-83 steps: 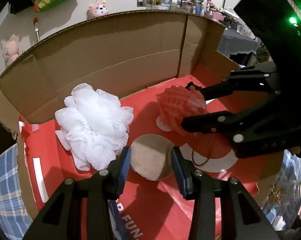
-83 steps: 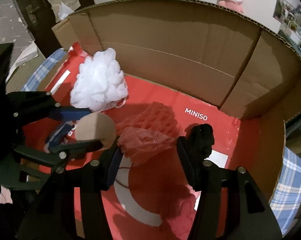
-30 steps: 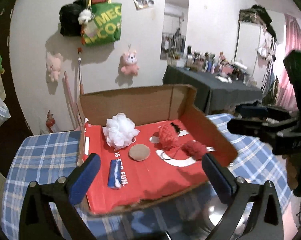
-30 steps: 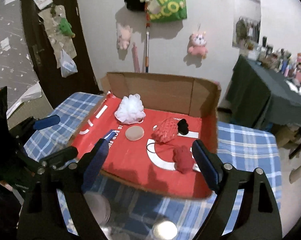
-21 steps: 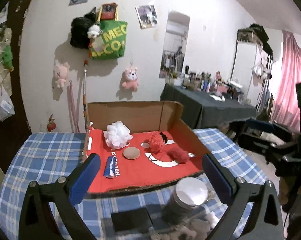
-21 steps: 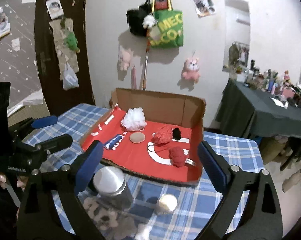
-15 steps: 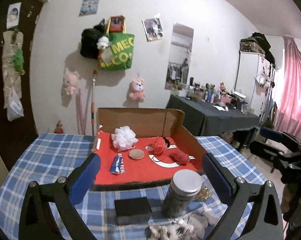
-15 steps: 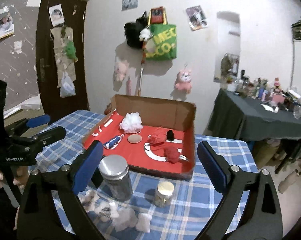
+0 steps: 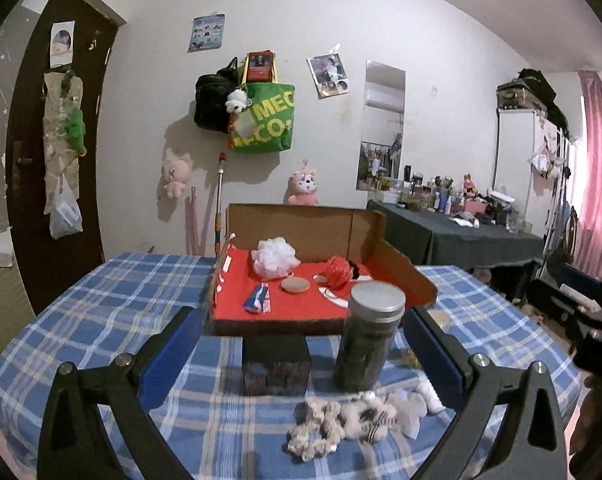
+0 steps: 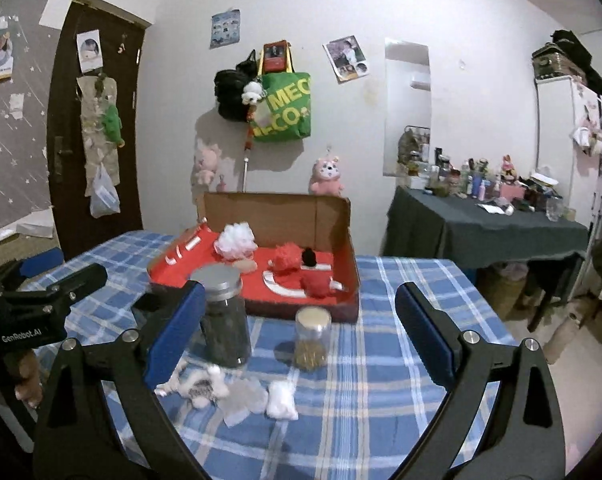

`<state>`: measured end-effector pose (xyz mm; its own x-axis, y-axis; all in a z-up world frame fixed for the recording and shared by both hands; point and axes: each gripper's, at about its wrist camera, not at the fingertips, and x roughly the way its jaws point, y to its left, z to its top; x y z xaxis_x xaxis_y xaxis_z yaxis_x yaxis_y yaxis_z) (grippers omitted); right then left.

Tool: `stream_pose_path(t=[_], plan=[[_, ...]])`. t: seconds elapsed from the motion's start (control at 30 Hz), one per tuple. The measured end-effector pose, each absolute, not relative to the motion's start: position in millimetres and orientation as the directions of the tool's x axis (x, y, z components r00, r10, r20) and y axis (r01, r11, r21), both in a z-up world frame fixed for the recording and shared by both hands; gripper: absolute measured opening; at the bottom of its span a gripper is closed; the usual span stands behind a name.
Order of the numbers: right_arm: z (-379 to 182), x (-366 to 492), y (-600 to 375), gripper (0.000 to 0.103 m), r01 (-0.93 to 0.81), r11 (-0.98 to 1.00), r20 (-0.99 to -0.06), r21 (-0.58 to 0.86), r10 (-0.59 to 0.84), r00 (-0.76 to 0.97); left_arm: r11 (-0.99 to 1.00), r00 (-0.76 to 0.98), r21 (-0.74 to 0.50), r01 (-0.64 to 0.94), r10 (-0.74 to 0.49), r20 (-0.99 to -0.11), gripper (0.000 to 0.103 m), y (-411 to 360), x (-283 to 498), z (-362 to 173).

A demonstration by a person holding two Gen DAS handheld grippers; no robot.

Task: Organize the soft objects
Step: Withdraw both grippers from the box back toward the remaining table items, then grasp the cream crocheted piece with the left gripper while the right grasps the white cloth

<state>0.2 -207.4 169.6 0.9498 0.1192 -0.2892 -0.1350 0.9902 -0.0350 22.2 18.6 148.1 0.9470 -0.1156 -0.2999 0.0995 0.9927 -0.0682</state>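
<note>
I held the left gripper [image 9: 301, 354] and the right gripper [image 10: 297, 322] spread wide and empty, because the fluffy white-and-grey soft scrunchies [image 9: 341, 424] lay just ahead, below my fingertips, outside the red-lined cardboard box [image 9: 397, 258] beyond.

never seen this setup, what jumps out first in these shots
The cardboard box with its bright red lining sits mid-table, holding a white mesh pouf and red poufs. In front of it stands a tall dark jar, with fluffy scrunchies on the blue plaid tablecloth nearest the cameras.
</note>
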Motion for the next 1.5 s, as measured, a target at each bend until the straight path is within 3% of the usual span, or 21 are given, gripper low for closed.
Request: stream_pose_path(t=[0.63, 1.4, 1.43, 1.5], plan=[[79, 23, -210, 0.097, -0.087, 0.996, -0.473, -0.003, 0.075, 0.878, 0.995, 0.874, -0.055, 0.080, -0.097, -0.477, 0.103, 8, 38, 72], [40, 73, -226, 0.096, -0.104, 0.990, -0.622, 0.095, 0.141, 0.770, 0.997, 0.770, -0.037, 0.061, -0.071, -0.634, 0.103, 12, 82, 33], [39, 74, -226, 0.095, -0.109, 0.989, -0.625, 0.102, 0.149, 0.767, 0.997, 0.763, -0.038, 0.070, -0.078, -0.641, 0.103, 12, 84, 31], [38, 76, -226, 0.079, -0.121, 0.987, -0.628, 0.110, 0.164, 0.760, 0.996, 0.748, -0.033, 0.088, -0.088, -0.658, 0.095, 9, 88, 28]])
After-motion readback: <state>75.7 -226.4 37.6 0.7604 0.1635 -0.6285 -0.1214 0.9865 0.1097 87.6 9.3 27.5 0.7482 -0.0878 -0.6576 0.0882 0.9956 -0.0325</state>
